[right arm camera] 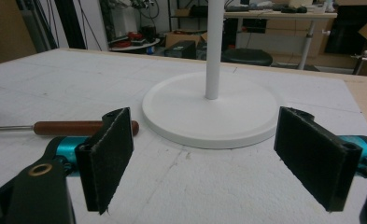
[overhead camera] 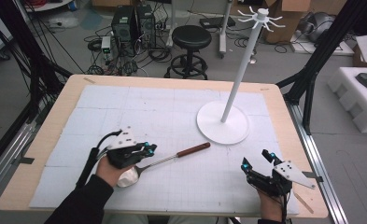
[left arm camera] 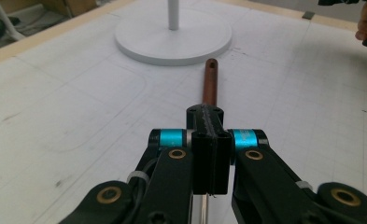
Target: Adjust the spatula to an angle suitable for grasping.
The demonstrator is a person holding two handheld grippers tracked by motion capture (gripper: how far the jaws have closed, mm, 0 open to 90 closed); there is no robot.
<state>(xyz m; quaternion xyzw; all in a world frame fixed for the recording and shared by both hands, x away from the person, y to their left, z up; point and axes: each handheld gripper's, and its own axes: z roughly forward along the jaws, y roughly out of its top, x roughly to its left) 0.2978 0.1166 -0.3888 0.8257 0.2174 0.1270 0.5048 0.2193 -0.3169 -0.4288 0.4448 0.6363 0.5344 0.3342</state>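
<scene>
No brand, label or readable writing shows on any of the things on the tabletop [overhead camera: 41, 154]. A ladle [overhead camera: 172, 157] with a metal shaft and a reddish-brown wooden handle lies on the white gridded mat [overhead camera: 172, 107] toward the near edge, left of the middle, its handle end pointing toward the round base of the white rack stand [overhead camera: 223, 122] that rises in the far right part of the mat. The left gripper [overhead camera: 149, 149] sits over the metal shaft with its jaws pressed together around it; in the left gripper view the pads meet in front of the shaft and the wooden handle runs straight away from them toward the stand's base. The pale bowl of the ladle peeks out just under the left hand [overhead camera: 110, 169], near the near edge. The right gripper [overhead camera: 256, 159] rests near the near right corner, well apart from the ladle, its jaws spread wide with nothing between them; in the right gripper view the handle tip lies beyond the left pad [right arm camera: 107, 154], just beside the stand's base.
</scene>
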